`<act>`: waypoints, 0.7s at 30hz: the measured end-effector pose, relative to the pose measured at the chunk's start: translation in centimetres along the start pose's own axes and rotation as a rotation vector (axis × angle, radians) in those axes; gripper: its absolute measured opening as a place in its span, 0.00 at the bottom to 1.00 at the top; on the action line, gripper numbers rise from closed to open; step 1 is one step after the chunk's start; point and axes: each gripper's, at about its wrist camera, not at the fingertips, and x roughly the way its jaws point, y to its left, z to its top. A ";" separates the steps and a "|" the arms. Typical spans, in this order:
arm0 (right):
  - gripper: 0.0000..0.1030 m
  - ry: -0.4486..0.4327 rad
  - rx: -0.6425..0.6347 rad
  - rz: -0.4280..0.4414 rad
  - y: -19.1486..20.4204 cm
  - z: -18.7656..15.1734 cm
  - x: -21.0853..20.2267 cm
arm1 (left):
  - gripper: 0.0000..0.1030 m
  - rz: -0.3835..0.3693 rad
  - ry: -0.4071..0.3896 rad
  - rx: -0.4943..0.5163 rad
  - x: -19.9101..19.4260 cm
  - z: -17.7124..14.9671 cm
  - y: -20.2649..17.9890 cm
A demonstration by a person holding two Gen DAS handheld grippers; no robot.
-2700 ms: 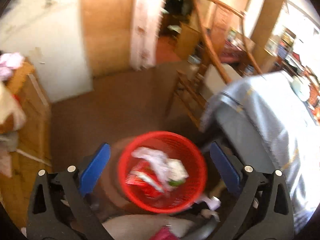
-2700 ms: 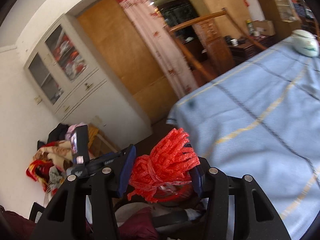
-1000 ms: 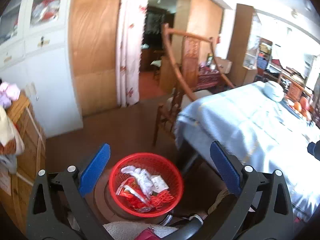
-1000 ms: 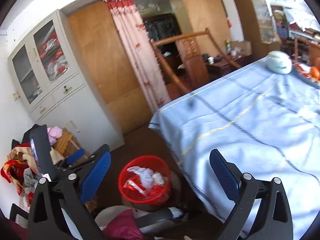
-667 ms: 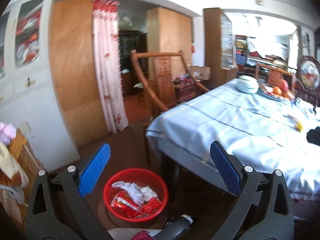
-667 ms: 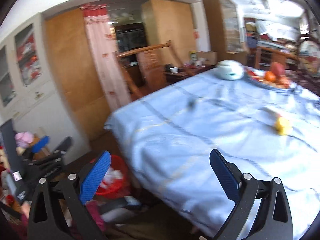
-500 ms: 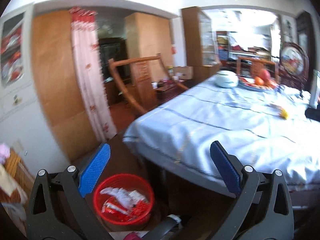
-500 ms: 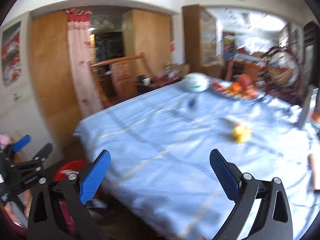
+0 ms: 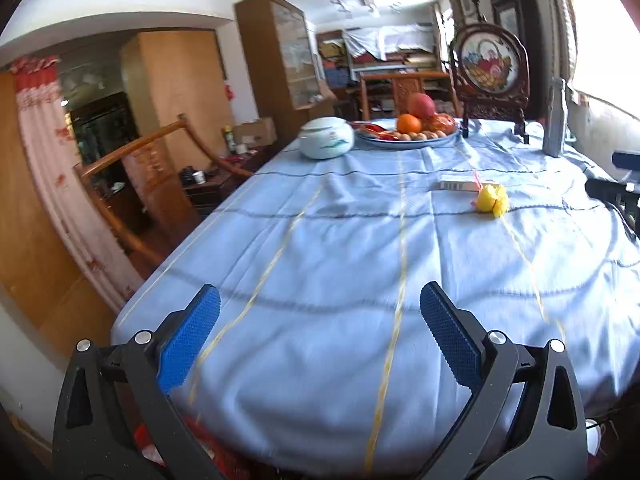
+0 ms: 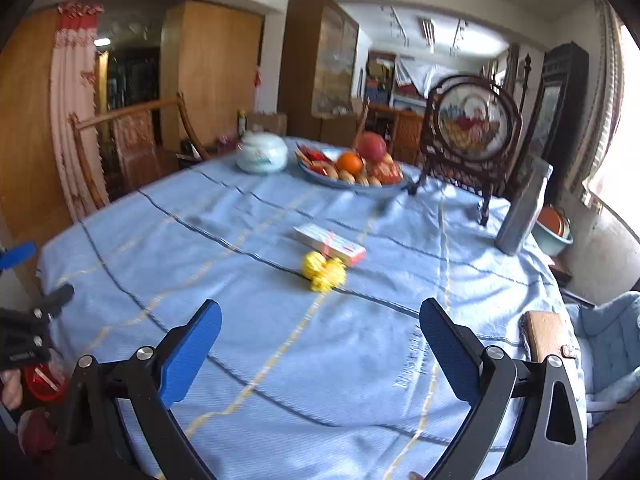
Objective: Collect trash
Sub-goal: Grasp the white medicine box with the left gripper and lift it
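On the table [image 10: 224, 320], a crumpled foam net [image 10: 323, 271] lies near the frame's centre, with a flat box [image 10: 330, 243] touching it just behind. Farther back, a lidded jar [image 10: 262, 153] stands left of a fruit plate [image 10: 352, 171], a framed screen [image 10: 470, 140] rises at the upper right, and a bottle [image 10: 522, 208] stands right of that. A chair [image 10: 132, 148] stands beyond the table's left edge.

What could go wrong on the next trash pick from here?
The yellow foam net touches the flat box; the open right hand-held gripper could nudge or grab the box too. The net looks soft and may slip. The blue tablecloth is loose and could bunch under the fingertips.
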 end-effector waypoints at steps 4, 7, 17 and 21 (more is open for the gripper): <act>0.95 0.082 -0.025 -0.107 -1.9 -0.3 4.5 | 0.94 -0.042 0.030 0.039 4.0 3.2 -2.2; 0.95 0.137 0.011 -0.013 -3.5 -1.2 7.0 | 0.94 -0.068 0.059 0.092 6.8 5.0 -4.2; 0.95 0.227 0.087 0.151 -4.7 -3.1 10.7 | 0.94 -0.169 0.138 0.170 15.1 11.5 -10.8; 0.95 0.251 0.141 0.228 -5.4 -3.2 11.2 | 0.94 -0.266 0.203 0.175 17.9 13.6 -14.4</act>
